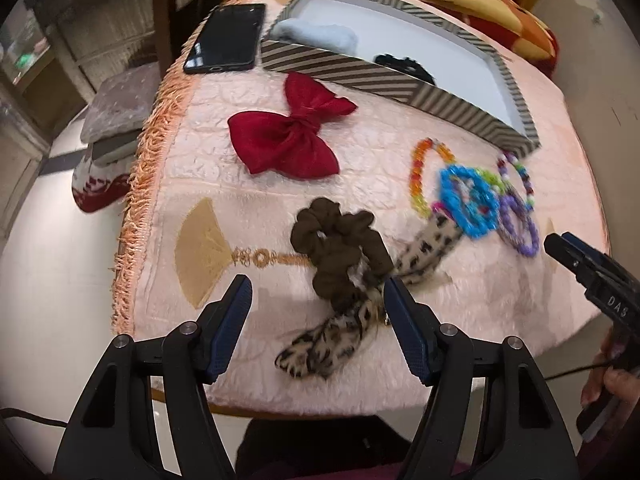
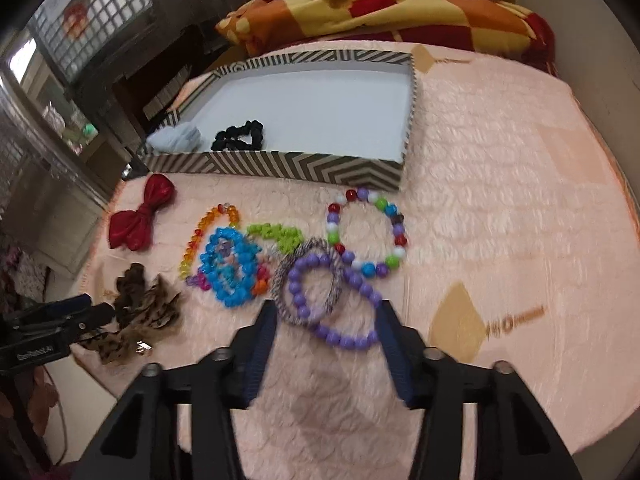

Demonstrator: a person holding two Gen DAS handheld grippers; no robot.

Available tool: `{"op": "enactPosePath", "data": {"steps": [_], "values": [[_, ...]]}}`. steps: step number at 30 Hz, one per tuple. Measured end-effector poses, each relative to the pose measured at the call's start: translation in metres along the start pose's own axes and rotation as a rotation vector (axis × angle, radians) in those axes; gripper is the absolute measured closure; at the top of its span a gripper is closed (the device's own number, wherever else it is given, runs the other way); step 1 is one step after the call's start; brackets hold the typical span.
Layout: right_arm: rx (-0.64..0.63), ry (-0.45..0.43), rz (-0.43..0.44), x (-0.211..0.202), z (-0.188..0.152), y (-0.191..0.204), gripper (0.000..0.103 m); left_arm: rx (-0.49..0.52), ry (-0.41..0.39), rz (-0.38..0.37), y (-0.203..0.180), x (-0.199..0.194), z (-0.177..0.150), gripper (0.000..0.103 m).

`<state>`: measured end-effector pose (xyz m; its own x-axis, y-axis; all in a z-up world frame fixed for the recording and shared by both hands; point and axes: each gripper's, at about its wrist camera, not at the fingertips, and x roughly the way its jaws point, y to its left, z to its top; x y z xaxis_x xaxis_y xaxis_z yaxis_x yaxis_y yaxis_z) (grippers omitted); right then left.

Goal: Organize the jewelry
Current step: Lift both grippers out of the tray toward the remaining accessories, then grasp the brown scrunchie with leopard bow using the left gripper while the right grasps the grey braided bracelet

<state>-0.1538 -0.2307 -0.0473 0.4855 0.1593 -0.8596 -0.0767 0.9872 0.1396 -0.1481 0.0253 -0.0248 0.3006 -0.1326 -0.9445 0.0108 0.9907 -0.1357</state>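
Observation:
My left gripper (image 1: 318, 292) is open just above the brown scrunchie (image 1: 340, 246) and the leopard-print hair piece (image 1: 332, 340); both lie between its fingers. My right gripper (image 2: 326, 312) is open, its fingers on either side of a purple bead bracelet (image 2: 340, 312) and a zebra-striped ring (image 2: 308, 280). Beside them lie a blue bracelet (image 2: 230, 270), an orange bead bracelet (image 2: 204, 236), a green piece (image 2: 280, 236) and a multicoloured bead bracelet (image 2: 368, 232). A red bow (image 1: 292, 136) lies further back. The striped box (image 2: 280, 166) holds a black scrunchie (image 2: 240, 136) and a pale blue item (image 2: 176, 138).
A black phone (image 1: 228, 38) lies at the far left of the pink tablecloth (image 2: 500, 200), next to the box. The cloth's fringed edge (image 1: 136, 208) runs along the left. A red and yellow blanket (image 2: 380, 12) is behind the table. The right gripper also shows in the left wrist view (image 1: 580, 264).

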Motion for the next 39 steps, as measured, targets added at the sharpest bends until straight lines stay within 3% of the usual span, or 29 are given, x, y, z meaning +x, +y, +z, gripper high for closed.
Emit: {"op": "enactPosePath", "data": {"steps": [9,17,20,22,25,26,39], "values": [[0.049,0.057,0.026,0.027,0.005,-0.01,0.075,-0.01,0.031,0.013,-0.005,0.023,0.009,0.034],[0.104,0.055,0.058,0.035,0.013,-0.017,0.075,-0.023,0.051,-0.011,-0.005,0.033,0.01,0.034],[0.109,0.08,0.061,0.045,0.015,-0.018,0.097,-0.021,0.051,-0.012,-0.004,0.034,0.01,0.034],[0.115,0.072,0.062,0.044,0.015,-0.02,0.097,-0.03,0.053,-0.027,-0.003,0.035,0.009,0.038],[0.118,0.038,0.077,0.029,0.014,-0.02,0.097,-0.015,0.05,-0.058,-0.004,0.033,0.007,0.069],[0.121,0.028,0.087,0.024,0.015,-0.02,0.097,-0.002,0.051,-0.048,-0.006,0.032,0.008,0.086],[0.087,-0.088,0.137,-0.032,0.041,-0.004,0.097,0.019,-0.046,-0.093,0.001,-0.015,0.029,0.093]]}}
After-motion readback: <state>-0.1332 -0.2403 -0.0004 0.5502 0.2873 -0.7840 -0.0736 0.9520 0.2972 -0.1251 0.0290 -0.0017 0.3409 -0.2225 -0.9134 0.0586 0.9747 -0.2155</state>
